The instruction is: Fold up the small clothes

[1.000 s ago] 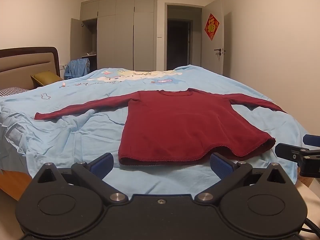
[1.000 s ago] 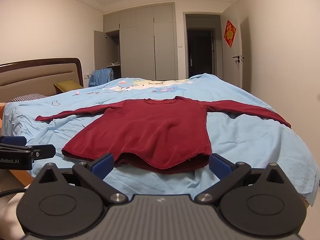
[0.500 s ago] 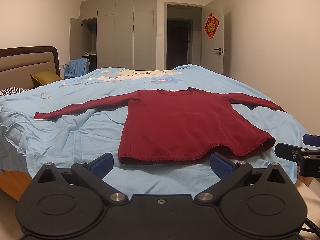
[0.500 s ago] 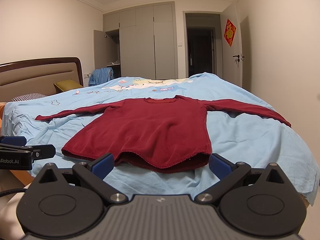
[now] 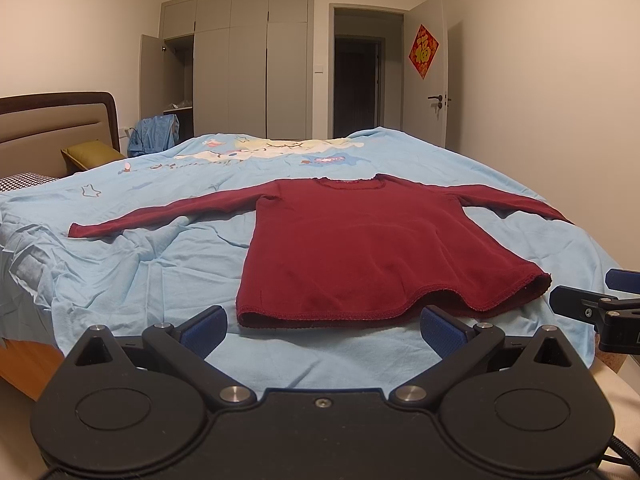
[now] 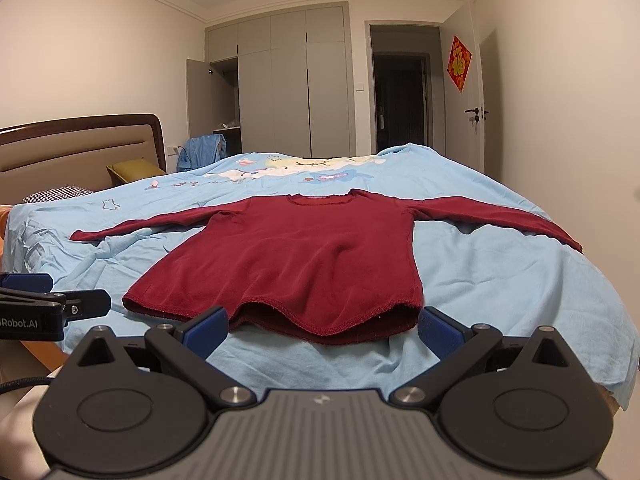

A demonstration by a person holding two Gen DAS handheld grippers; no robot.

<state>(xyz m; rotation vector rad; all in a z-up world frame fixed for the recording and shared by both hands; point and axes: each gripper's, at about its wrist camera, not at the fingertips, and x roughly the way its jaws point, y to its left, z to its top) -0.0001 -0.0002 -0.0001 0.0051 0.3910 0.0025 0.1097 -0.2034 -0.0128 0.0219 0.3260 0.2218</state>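
Observation:
A dark red long-sleeved top (image 5: 372,248) (image 6: 304,264) lies flat on the light blue bedsheet (image 5: 140,280) (image 6: 500,272), sleeves spread to both sides, hem toward me. My left gripper (image 5: 323,326) is open just short of the hem, its blue pads apart with nothing between them. My right gripper (image 6: 322,326) is also open in front of the hem, empty. In the left wrist view the other gripper's finger (image 5: 588,308) shows at the right edge; in the right wrist view the left one's finger (image 6: 52,308) shows at the left edge.
The bed has a padded headboard (image 5: 52,128) and pillows (image 5: 92,152) at the left. A wardrobe (image 5: 248,68) with one open door, a dark doorway (image 5: 360,84) and a white door (image 5: 426,80) stand behind. Blue clothing (image 5: 154,134) hangs beside the wardrobe. A wall runs along the right.

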